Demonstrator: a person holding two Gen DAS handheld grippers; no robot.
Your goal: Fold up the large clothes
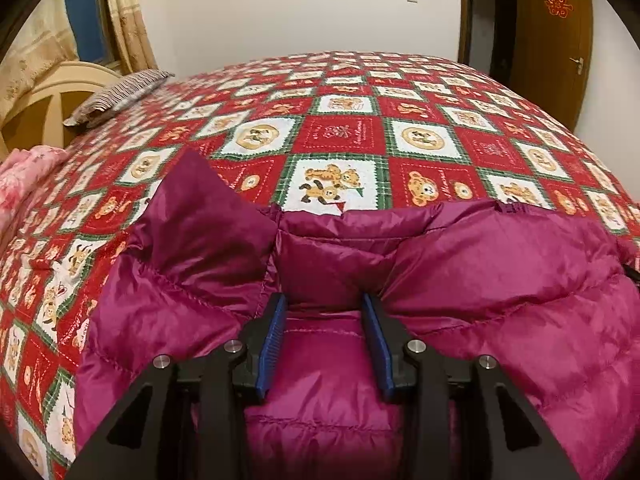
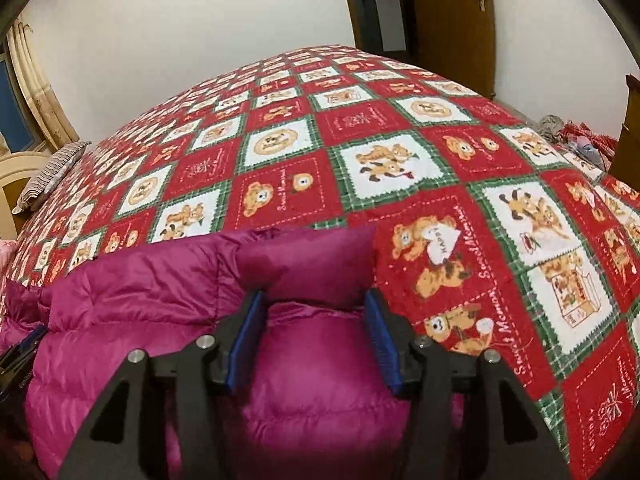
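Left wrist: jacket (image 1: 460, 280) puffy on bed (image 1: 340, 136), left gripper (image 1: 324, 304) jaws apart around a fold. Right wrist: right gripper (image 2: 314, 300) jaws apart likewise. Risk: slippery shell sliding out, or only thin top layer caught, spoiling the fold.

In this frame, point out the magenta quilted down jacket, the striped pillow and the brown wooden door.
Magenta quilted down jacket (image 1: 500, 280): left wrist view, on its puffy panel right of the fingers.
Striped pillow (image 1: 120, 96): left wrist view, mid-face, far left on the bed.
Brown wooden door (image 2: 448, 20): right wrist view, on its panel beside the handle.
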